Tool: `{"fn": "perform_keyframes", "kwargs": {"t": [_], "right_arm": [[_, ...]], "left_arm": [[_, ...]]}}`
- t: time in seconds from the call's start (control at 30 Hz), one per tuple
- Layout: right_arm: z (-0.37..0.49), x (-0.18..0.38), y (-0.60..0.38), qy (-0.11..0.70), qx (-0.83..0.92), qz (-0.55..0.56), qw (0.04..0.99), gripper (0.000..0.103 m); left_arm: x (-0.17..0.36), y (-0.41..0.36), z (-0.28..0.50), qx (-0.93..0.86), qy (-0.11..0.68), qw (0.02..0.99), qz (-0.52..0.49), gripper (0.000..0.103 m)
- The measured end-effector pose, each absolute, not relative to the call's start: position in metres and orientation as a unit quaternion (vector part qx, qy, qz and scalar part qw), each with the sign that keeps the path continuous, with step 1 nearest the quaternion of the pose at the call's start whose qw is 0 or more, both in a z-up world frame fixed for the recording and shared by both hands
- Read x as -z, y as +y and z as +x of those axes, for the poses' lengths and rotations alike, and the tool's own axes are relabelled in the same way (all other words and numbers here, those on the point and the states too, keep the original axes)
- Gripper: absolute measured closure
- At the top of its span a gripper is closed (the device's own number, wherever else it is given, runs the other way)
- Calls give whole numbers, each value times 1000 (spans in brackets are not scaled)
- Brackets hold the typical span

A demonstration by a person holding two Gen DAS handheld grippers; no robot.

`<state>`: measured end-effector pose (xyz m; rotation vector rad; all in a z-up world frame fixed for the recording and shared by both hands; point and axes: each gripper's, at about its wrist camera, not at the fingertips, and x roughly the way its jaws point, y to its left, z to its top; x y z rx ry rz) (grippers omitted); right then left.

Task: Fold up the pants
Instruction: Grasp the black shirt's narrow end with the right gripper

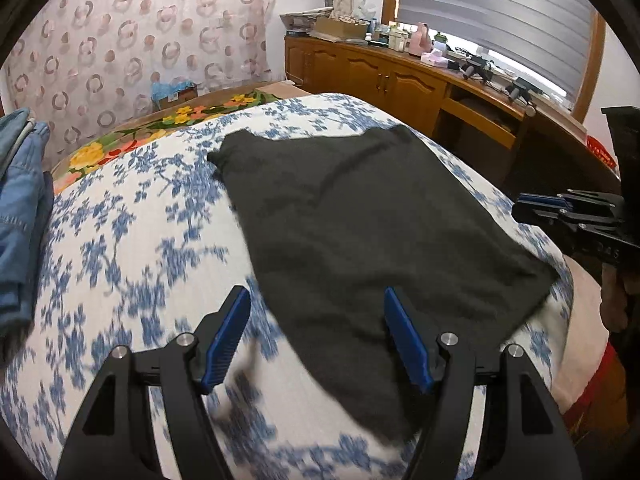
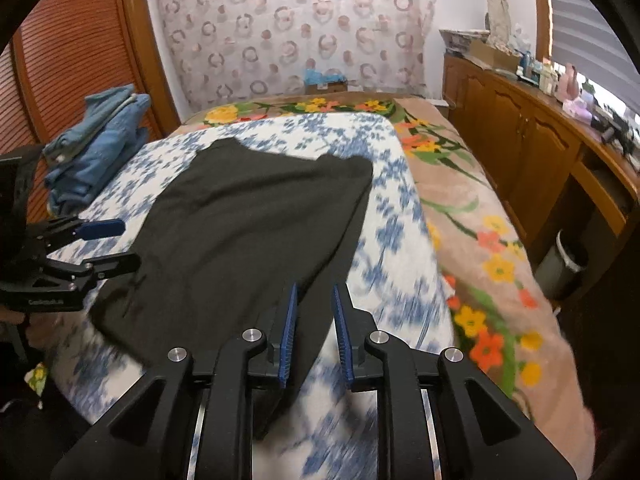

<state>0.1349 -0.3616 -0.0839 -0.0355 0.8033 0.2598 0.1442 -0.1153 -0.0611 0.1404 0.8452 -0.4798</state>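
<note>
Writing: small pale lettering on left gripper (image 2: 108, 240) body, too blurred to read
Pants (image 2: 248, 232): dark, folded flat, bed centre
Left gripper: spread, empty
Right gripper (image 2: 316, 328): narrowly parted, at pants' 5 o'clock edge, not pinching

One black pants (image 2: 256, 216), lying flat. Two grippers: left (image 1: 316, 334), right (image 2: 314, 328), two blue pads each, four pads total. One pile of blue jeans (image 2: 100, 148); number of pieces in it unclear. One blue-and-white floral sheet (image 1: 132, 240). One flowered blanket (image 2: 492, 240) under it. One ring-patterned curtain (image 2: 288, 28). One wooden cabinet (image 2: 528, 140) run, at least four doors visible. One window blind (image 1: 492, 12). One bin (image 2: 564, 264). One cardboard box (image 2: 324, 86) by curtain. Countertop bottles too small to count.
</note>
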Motion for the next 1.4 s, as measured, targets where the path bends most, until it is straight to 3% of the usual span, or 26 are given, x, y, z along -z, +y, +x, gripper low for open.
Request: {"fn": "perform_keyframes", "kwargs": {"t": [0.53, 0.77, 1.17, 1.3, 1.4], "right_arm": [[89, 100, -356, 409, -131, -7, 903, 84], [76, 99, -349, 405, -141, -29, 903, 103], [67, 90, -365, 382, -127, 0, 915, 103], [73, 92, -361, 378, -125, 8, 917, 85], [81, 98, -357, 382, -126, 11, 916, 83]], "left_arm": [[81, -111, 113, 220, 421, 877, 75, 33], [82, -111, 112, 221, 415, 879, 75, 33], [81, -112, 112, 220, 414, 880, 74, 33], [81, -112, 112, 219, 413, 881, 74, 33], [81, -112, 112, 219, 413, 881, 74, 33]]}}
